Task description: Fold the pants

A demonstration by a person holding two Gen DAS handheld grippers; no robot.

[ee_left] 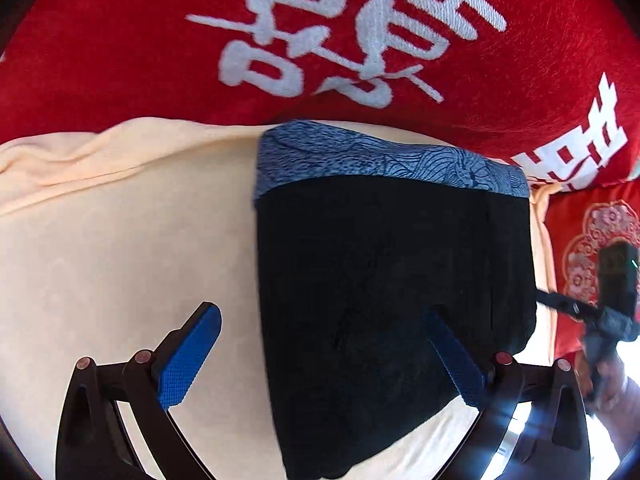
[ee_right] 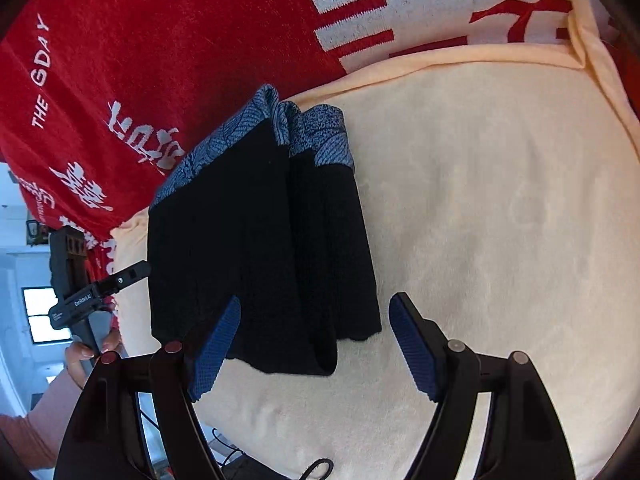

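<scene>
A red blanket with white lettering lies behind the cream fleece cloth, on which the folded black pants with a blue patterned waistband rest, while left gripper and right gripper hover wide open, empty.

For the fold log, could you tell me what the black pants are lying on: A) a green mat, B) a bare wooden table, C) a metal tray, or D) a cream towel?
D: the folded pants lie flat on the cream towel, with the red blanket behind it.
</scene>
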